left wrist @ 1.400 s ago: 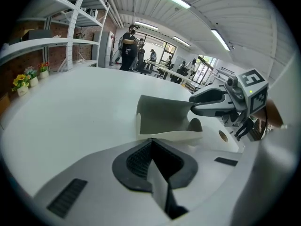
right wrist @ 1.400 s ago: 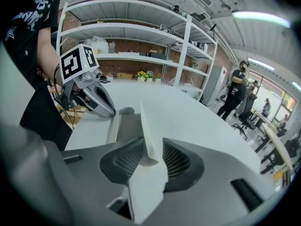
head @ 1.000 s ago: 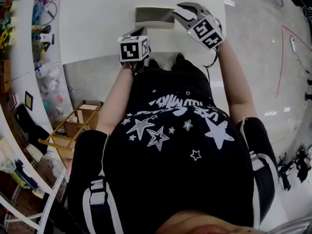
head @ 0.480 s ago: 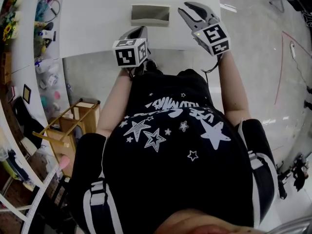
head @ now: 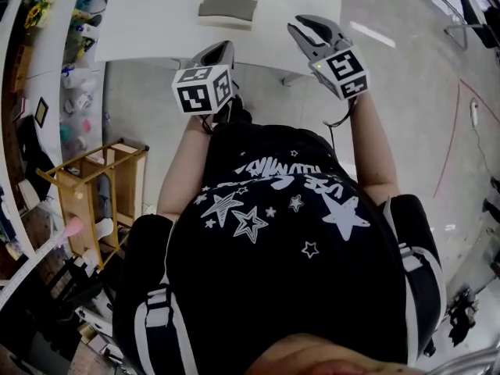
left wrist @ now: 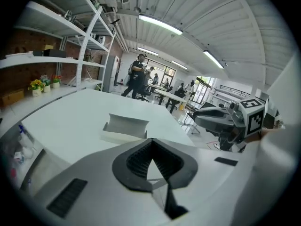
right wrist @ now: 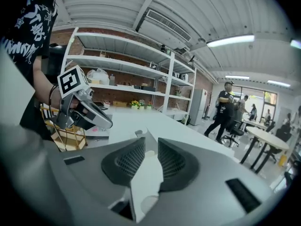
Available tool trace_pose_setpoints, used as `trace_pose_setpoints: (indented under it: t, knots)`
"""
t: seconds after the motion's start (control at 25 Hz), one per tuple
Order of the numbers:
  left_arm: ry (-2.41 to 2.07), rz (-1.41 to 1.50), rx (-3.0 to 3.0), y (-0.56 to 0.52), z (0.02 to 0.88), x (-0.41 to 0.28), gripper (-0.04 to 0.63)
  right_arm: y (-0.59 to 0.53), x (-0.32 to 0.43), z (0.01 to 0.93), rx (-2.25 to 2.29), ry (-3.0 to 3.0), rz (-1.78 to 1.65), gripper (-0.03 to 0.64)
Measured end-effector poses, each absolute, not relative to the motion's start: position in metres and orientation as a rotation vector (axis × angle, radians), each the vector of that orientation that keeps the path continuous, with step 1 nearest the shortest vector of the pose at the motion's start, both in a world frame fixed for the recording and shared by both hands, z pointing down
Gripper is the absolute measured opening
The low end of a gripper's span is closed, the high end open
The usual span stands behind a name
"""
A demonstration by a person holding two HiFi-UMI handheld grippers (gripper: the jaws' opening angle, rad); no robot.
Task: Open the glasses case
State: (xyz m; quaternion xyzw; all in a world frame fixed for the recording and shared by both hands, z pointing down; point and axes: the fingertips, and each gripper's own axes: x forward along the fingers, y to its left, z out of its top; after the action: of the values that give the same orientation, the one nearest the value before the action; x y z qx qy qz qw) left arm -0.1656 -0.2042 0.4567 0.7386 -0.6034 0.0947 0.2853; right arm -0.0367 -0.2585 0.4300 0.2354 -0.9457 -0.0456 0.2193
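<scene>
Glasses case lies open on the smooth white surface: pale grey, matte, boxy, w/ an upright back flap curved at both ends, well ahead of both grippers and touching neither. Left gripper: ribbed black pads meet at the tips, nothing btwn. Right gripper: same ribbed pads a narrow gap apart, jaws just been closing, nothing btwn them.
</scene>
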Motion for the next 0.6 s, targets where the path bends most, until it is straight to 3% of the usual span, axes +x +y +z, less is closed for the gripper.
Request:
trace_pose_setpoints:
  t: [0.6]
  knots:
    - [-1.816,0.093,1.93,-0.102,0.417,-0.063,0.011,-0.159,0.069,0.428,0.452,-2.73,-0.104,0.058]
